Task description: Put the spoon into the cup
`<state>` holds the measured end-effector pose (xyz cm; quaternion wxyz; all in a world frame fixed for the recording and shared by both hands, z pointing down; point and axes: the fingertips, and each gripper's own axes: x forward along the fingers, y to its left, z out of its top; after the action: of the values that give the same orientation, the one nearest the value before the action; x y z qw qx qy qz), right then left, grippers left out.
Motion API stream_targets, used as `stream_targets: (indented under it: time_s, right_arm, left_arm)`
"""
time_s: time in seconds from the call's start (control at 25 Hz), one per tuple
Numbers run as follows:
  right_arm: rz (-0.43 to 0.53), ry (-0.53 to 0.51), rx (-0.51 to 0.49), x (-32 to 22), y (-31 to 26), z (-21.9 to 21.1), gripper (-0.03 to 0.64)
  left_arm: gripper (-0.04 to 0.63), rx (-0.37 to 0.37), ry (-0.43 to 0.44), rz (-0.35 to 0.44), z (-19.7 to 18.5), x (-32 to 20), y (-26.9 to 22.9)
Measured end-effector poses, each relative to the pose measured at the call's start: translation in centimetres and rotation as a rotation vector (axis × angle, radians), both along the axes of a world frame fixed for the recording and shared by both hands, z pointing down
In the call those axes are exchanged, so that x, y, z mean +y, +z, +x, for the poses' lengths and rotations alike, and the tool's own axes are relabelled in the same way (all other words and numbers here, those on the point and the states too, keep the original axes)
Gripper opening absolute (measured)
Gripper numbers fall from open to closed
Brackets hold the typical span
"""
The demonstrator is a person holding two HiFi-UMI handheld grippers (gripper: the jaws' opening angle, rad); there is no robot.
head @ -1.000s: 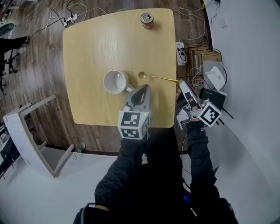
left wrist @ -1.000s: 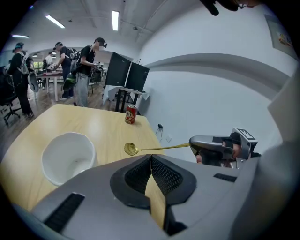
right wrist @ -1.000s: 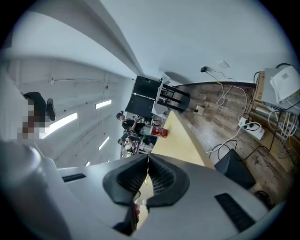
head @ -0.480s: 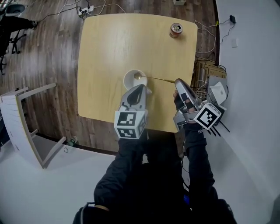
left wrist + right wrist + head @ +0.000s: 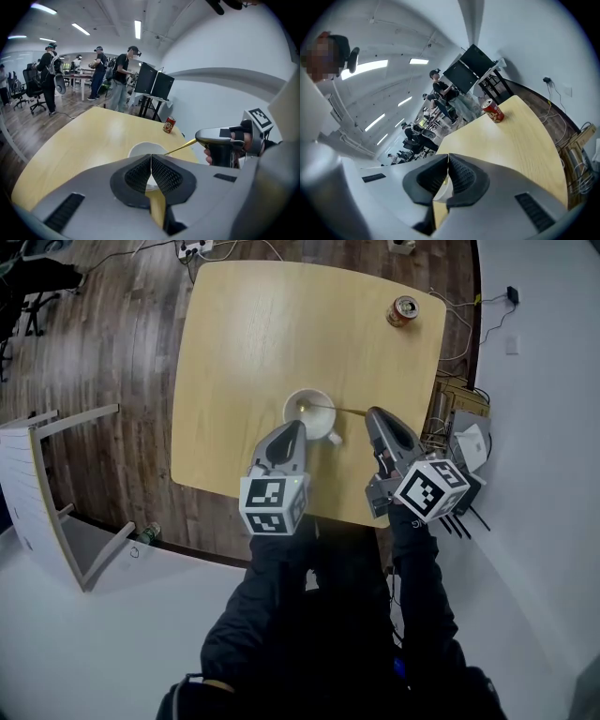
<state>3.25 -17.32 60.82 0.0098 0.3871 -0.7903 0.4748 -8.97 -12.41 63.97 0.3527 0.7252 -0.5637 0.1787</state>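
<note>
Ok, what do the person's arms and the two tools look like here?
The left tool and right tool are grey tapered shells with black meshed pads. Each carries a white cube printed with black square markers. Both sleeves are dark.

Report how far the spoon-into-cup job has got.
Done: the spoon is off the table, pinched by its handle end in the right gripper, and its bowl is over the mouth of the cup. In hand: the spoon, not yet let go; the left gripper is shut by the cup's near rim. Left: lower the spoon and release it so it rests inside.
</note>
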Motion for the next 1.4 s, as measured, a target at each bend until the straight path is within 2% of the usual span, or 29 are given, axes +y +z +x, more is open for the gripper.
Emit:
stream_targets:
  time_s: [0.48, 0.8, 0.84, 0.88, 0.92, 1.0, 1.24, 1.4]
  right_arm:
    - [0.012, -0.082, 0.18, 0.9, 1.2, -3.7, 0.025]
    - [-0.003, -0.056, 0.161, 1.2, 1.4, -4.3, 0.026]
    - [-0.008, -0.052, 0.151, 1.3, 1.4, -4.2, 0.036]
    - [-0.014, -0.044, 0.143, 1.3, 1.3, -4.1, 0.085]
    - [-0.016, -0.034, 0.14, 1.4, 1.2, -3.9, 0.107]
    - [-0.01, -0.014, 0.141, 1.6, 0.5, -3.3, 0.109]
    - [0.083, 0.027, 0.218, 2.0, -4.3, -1.7, 0.115]
    - [0.198, 0.015, 0.29, 2.6, -9.7, -1.6, 0.051]
  left_arm:
    - [0.034, -0.001, -0.006, -0.021, -1.8, 0.7, 0.6]
    - [0.034, 0.003, 0.001, -0.017, -2.5, 1.6, 0.2]
    - [0.034, 0.002, 0.001, -0.014, -2.5, 1.8, 0.1]
    - [0.034, 0.001, 0.002, -0.011, -2.5, 1.9, -0.1]
    - [0.034, 0.0, 0.004, -0.007, -2.5, 2.1, -0.4]
    - [0.034, 0.0, 0.008, 0.003, -2.5, 2.3, -1.1]
    - [0.034, 0.007, 0.024, 0.044, -2.7, 2.3, -4.7]
    - [0.034, 0.018, 0.046, 0.088, -2.1, 1.9, -8.8]
